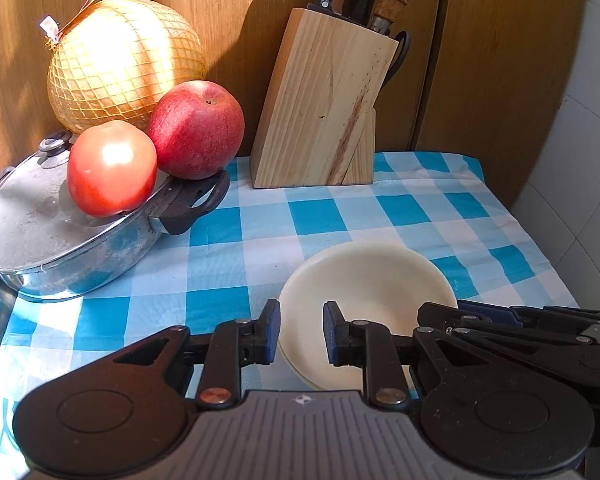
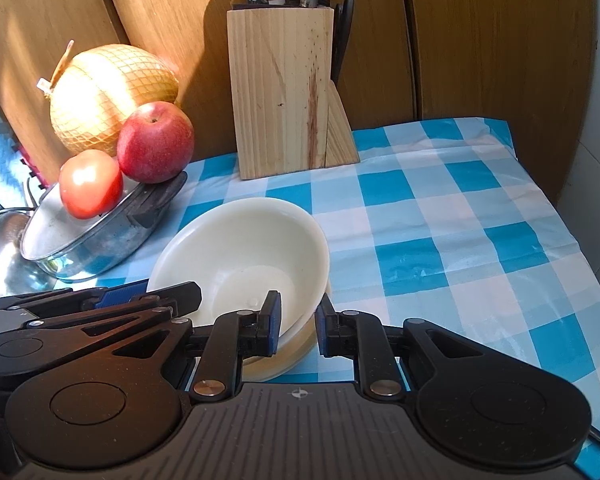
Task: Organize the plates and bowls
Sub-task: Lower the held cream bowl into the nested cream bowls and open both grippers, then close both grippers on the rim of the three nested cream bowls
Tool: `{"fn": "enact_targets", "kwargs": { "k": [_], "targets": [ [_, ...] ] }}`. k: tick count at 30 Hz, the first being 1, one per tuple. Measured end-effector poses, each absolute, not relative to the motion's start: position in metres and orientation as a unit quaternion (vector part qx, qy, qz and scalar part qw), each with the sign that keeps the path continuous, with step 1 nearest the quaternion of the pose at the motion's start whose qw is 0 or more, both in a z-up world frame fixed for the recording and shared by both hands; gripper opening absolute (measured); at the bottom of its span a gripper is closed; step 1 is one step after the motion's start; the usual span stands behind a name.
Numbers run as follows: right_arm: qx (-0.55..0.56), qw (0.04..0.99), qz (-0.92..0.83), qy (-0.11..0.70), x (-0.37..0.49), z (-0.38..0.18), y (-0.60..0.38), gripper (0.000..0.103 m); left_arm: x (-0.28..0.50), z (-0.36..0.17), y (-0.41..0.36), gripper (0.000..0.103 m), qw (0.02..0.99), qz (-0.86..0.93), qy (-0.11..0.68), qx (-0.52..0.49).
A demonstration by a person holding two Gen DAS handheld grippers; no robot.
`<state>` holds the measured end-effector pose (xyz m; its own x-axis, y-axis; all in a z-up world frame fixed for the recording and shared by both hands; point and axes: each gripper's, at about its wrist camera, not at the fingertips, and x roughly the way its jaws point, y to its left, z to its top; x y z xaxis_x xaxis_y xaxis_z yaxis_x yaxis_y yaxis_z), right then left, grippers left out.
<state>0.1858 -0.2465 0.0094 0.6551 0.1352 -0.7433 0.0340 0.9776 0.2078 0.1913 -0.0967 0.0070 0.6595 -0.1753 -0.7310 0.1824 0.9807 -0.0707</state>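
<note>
A cream bowl [image 1: 364, 280] [image 2: 244, 248] sits tilted on top of a short stack of like cream bowls [image 2: 296, 350] on the blue-and-white checked cloth. My left gripper [image 1: 303, 332] is shut on the bowl's near-left rim, one finger inside and one outside. My right gripper [image 2: 298, 326] is shut on the rim at the bowl's other side in the same way. Each gripper shows in the other's view, the right gripper [image 1: 440, 316] at the bowl's right and the left gripper [image 2: 180, 292] at its left.
A steel pot [image 1: 80, 248] with a lid stands at the left; a tomato [image 1: 112, 168] and a red apple [image 1: 196, 130] rest on it. A netted pomelo [image 1: 124, 64] and a wooden knife block [image 1: 324, 100] stand against the wooden panels behind. The checked cloth [image 2: 460, 220] spreads right to the table's edge.
</note>
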Motion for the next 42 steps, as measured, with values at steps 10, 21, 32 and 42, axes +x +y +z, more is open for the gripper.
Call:
{"fn": "enact_targets", "kwargs": {
  "k": [10,21,32,42],
  "targets": [
    [0.095,0.912,-0.002,0.398,0.184,0.009,-0.261,0.041,0.187,0.009,-0.099,0.018,0.915,-0.098,0.390,0.021],
    [0.095,0.915,-0.008,0.393,0.181,0.010,-0.262,0.049,0.180,0.013,-0.100,0.024,0.922,-0.095,0.373,0.037],
    [0.093,0.916,-0.012,0.389,0.180,0.010,-0.263,0.054,0.180,0.011,-0.102,0.025,0.922,-0.094,0.372,0.045],
    [0.086,0.921,-0.024,0.378,0.178,0.013,-0.264,0.060,0.179,0.011,-0.101,0.030,0.925,-0.095,0.366,0.043]
  ]
}}
